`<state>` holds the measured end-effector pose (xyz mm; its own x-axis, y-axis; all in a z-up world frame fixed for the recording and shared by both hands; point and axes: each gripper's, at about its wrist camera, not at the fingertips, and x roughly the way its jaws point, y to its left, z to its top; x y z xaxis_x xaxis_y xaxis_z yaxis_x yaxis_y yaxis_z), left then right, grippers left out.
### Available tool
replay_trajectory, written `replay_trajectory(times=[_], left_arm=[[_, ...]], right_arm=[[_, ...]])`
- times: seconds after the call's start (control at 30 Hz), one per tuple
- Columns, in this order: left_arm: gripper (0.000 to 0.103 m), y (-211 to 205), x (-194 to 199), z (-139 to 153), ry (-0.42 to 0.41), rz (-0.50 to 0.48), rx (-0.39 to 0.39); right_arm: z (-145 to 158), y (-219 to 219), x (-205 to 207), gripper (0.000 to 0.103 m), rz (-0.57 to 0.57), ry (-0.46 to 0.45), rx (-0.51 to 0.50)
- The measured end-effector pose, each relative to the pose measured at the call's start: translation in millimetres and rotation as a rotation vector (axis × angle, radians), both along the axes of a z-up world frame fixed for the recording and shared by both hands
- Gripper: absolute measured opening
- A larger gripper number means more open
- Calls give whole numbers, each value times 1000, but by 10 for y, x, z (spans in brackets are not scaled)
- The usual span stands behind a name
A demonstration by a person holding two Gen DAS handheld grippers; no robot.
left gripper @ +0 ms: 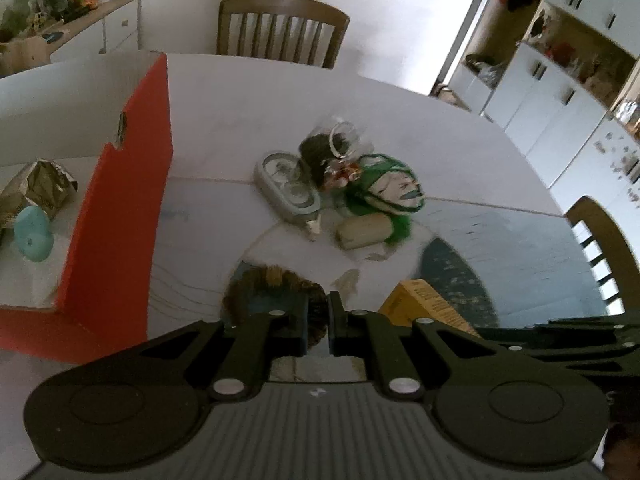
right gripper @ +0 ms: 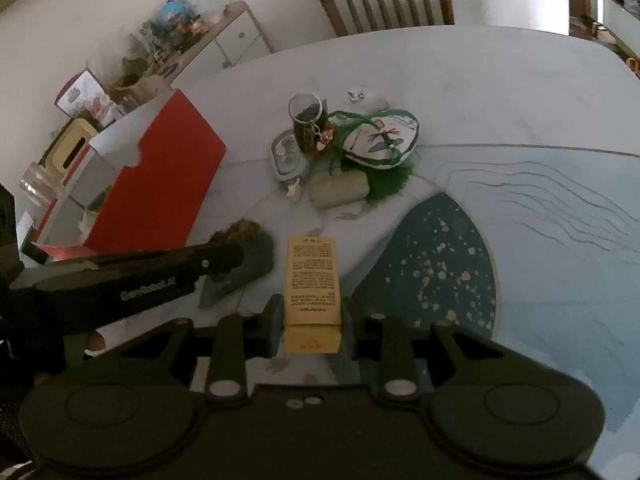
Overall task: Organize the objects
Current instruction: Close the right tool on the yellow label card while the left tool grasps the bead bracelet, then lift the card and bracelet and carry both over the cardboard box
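Landmark: the red box (right gripper: 160, 184), open-topped with white inner walls, standing at the left of the table (right gripper: 520, 92); every place below is given from it
Left gripper (left gripper: 318, 320): clenched on a dark furry-edged item (left gripper: 272, 284), which hangs just to the right of the red box near its front corner
Right gripper (right gripper: 312, 320): jaws pressed on both sides of a yellow carton (right gripper: 312, 276), held further right of the red box than the furry item and beside it
Already in the red box: a crumpled foil packet (left gripper: 44, 184) and a pale blue round thing (left gripper: 34, 232)
Pile left to sort: glass jar (right gripper: 306, 120), grey blister pack (right gripper: 286, 156), green-trimmed pouch (right gripper: 380, 140) and a pale roll (right gripper: 340, 190), well to the right of the red box and beyond both grippers
Risk, furry item: the pads seem to pinch only a soft edge, so it may slide free on the way over the red box wall
Risk, carton: gripped near one end with most of its length sticking out; a knock on the red box rim could lever it loose
Risk, crowding: both grippers sit close together beside the red box, so heading for the opening at once could make them collide
Risk, pile: the jar lies among tangled cords, and a careless pull later might drag its neighbours
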<state>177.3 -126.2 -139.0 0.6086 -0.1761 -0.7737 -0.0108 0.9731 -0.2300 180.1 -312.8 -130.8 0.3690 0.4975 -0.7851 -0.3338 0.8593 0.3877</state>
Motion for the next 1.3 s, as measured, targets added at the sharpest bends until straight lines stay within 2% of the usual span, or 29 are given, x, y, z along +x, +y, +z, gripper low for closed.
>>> replay_trajectory(times=[0.43, 0.87, 1.07, 1.3], left_arm=[[8, 368, -195, 596, -112, -25, -70], [8, 1130, -247, 1172, -223, 3, -53], [8, 1555, -247, 1268, -236, 46, -28], [8, 1994, -246, 1152, -206, 84, 2]], right_arm=[[491, 129, -212, 28, -53, -116, 3], [918, 802, -278, 28, -16, -228, 1], [1039, 1203, -253, 28, 20, -264, 5], [1034, 1694, -192, 28, 67, -271, 2]])
